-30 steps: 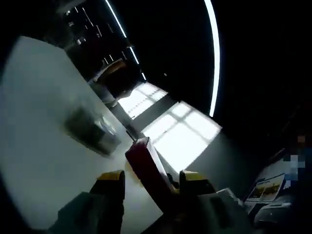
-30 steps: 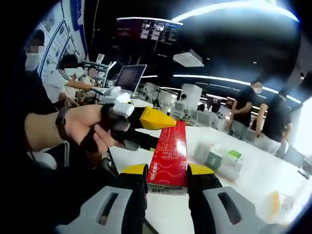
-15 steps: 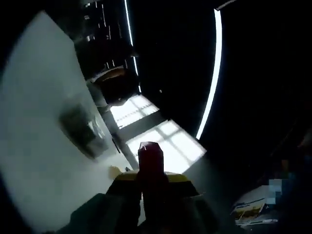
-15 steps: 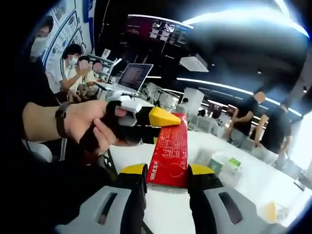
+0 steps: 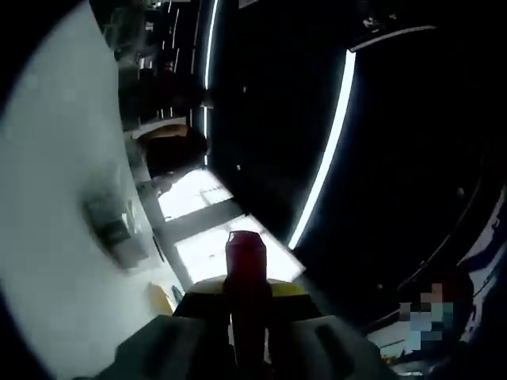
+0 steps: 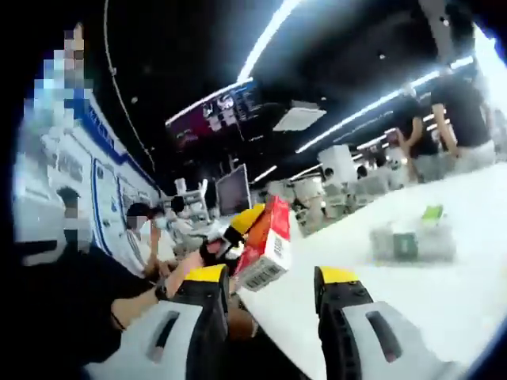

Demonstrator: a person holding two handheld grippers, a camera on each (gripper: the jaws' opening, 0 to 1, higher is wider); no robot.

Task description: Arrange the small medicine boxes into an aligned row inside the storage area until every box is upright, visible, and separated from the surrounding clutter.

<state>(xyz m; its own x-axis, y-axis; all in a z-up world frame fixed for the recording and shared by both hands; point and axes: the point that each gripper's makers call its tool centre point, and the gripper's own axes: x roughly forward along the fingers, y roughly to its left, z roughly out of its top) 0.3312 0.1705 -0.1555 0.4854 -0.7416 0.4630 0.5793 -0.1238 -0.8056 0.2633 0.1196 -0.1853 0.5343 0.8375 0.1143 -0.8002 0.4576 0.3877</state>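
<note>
Clamping a red box between its yellow-tipped jaws, the left gripper is tipped steeply upward in the left gripper view, so that its camera looks past the narrow end of the box at a dark ceiling crossed by a long curved light strip; no writing can be read on that dim end face. In the right gripper view the same red box hangs in the air off to the left of the right gripper, whose jaws stand spread apart with nothing between them, the box lying just beyond the left jaw tip and clear of both. Its near end is white and carries a barcode, with red side panels bearing small white print too blurred to read. The left gripper shows there as a yellow wedge pinching the far part of the box, with a hand wrapped around its dark handle and a forearm reaching in from the lower left. The white table is smooth and plain; on it, well apart from the held box, sits a clear plastic tray with a green-topped box inside, blurred. That tray appears in the left gripper view as a small grey blur on the pale table
</note>
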